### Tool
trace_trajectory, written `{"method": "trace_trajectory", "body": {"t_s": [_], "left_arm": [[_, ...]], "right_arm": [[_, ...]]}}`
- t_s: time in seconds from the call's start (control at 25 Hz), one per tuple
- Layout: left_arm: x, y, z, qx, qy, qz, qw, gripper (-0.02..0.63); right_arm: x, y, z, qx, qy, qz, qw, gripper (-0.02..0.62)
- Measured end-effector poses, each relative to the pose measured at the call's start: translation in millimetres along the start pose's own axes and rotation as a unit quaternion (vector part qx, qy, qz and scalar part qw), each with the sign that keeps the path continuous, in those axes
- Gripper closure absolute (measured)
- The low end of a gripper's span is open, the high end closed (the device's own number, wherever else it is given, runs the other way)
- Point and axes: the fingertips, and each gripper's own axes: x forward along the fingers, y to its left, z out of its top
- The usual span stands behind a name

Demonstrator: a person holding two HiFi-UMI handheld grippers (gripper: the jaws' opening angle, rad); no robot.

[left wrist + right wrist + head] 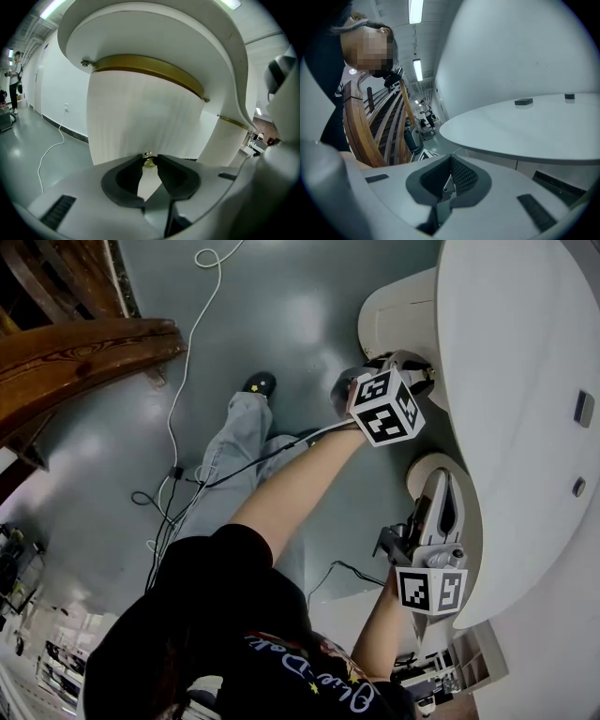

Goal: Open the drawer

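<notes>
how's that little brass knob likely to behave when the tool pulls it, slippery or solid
The brass knob looks small, rounded and polished, so it may slip between the left tool's tips. It seems fixed to the ribbed white front, so it probably feels rigid, moving only with that front.

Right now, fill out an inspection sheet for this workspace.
Surface: white desk top, bare except two small dark fittings.
Job's things: brass knob on ribbed white pedestal; no opening seen.
Clutter: nothing seen.
Grippers: left gripper jaw tips pinch the knob; right gripper shut, empty.
Cables: white cable and black cables on the floor.
Surroundings: grey floor, wooden staircase, distant person.
</notes>
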Motion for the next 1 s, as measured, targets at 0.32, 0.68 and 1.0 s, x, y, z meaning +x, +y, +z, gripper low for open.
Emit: {"method": "trace_trajectory", "body": {"t_s": [0.32,0.68,1.0], "left_arm": [[-4,-2,-1,0.001,0.004,-0.006,1.0000,0.509],[-13,-5,-9,-0.002,0.007,-0.011,0.9999,0.508],[-20,-5,-12,-0.009,0.009,-0.003,0.9999,0.508]], "right_arm": [[2,2,1,-0.001,0.004,-0.001,1.000,0.595],[4,6,3,-0.004,0.001,-0.001,1.000,0.594],[-1,11,2,-0.012,0.001,0.006,1.000,0.595]]}}
